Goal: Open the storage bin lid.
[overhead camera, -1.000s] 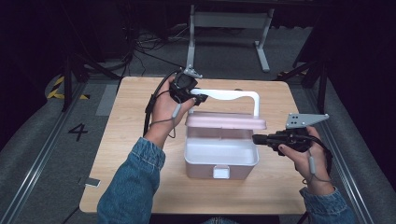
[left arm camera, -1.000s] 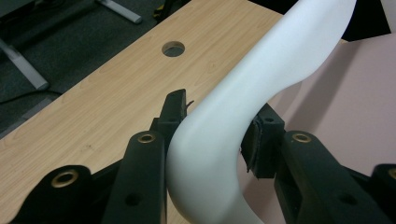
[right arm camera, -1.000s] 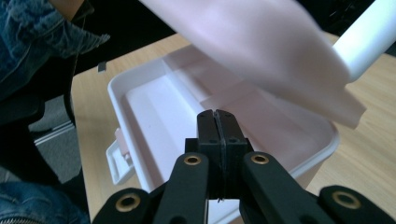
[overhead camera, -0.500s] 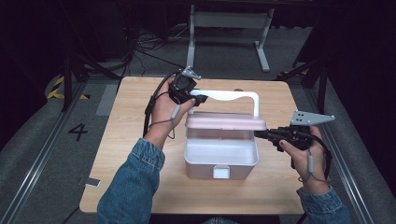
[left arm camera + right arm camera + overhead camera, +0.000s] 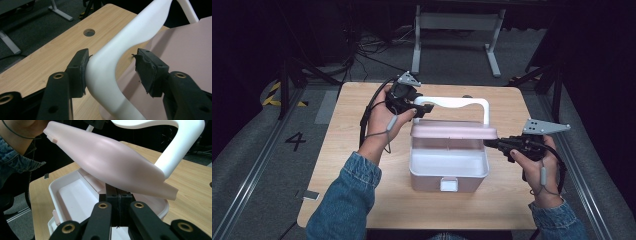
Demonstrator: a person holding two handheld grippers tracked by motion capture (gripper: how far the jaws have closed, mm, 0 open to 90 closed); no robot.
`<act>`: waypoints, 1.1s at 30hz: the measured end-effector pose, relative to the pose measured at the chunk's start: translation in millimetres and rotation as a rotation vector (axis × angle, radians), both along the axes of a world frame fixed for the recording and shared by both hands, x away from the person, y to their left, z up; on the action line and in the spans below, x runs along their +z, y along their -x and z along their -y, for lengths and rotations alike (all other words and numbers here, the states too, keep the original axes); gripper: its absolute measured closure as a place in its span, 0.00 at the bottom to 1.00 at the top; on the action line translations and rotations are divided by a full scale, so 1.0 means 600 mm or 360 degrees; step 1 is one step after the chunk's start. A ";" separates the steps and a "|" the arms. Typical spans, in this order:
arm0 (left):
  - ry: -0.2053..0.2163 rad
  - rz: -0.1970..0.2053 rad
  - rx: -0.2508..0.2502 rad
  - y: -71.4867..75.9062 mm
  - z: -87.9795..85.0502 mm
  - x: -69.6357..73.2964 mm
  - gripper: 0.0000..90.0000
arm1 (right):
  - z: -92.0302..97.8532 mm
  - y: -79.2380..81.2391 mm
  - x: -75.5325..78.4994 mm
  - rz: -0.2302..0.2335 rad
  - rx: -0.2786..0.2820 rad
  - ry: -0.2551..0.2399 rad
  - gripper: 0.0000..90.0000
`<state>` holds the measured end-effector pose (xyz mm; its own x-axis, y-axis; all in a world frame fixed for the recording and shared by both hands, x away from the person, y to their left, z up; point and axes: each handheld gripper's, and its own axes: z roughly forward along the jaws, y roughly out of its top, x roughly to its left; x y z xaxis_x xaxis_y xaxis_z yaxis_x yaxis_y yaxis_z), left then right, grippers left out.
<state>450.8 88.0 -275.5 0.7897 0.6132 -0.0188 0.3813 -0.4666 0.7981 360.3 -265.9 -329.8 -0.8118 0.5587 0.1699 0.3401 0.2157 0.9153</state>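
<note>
Lid (image 5: 120, 167) hides right tool's (image 5: 120, 195) closed tips; box (image 5: 448, 170) open.

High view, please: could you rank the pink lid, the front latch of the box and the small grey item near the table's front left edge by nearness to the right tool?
1. Pink lid: touching the right tool at the lid's right end.
2. Front latch: at the box's near wall, left of and below the tool.
3. Small grey item: far across at the table's front left edge.

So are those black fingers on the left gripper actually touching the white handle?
Partly. In the left gripper view one finger presses the white handle; the other stands apart, with a gap.
</note>
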 end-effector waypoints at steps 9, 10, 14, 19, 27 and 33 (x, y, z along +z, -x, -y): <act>-0.0044 0.0078 0.0020 0.026 -0.027 0.007 0.49 | 0.000 0.004 0.000 0.0016 -0.0025 -0.0010 1.00; -0.0045 0.0074 0.0020 0.030 -0.033 0.007 0.49 | 0.000 0.004 0.000 0.0021 -0.0030 -0.0010 1.00; 0.0005 0.0040 0.0003 0.046 -0.050 0.000 0.46 | -0.001 0.004 0.000 0.0028 -0.0043 -0.0017 1.00; 0.0018 0.0100 0.0026 0.072 -0.073 -0.006 0.44 | -0.002 0.004 0.000 0.0022 -0.0052 -0.0030 1.00; -0.0094 0.0078 -0.0016 0.099 -0.107 -0.019 0.37 | -0.002 0.006 0.002 0.0012 -0.0063 -0.0050 1.00; -0.0108 0.0054 -0.0058 0.111 -0.108 -0.035 0.32 | -0.003 0.005 0.002 0.0011 -0.0065 -0.0053 1.00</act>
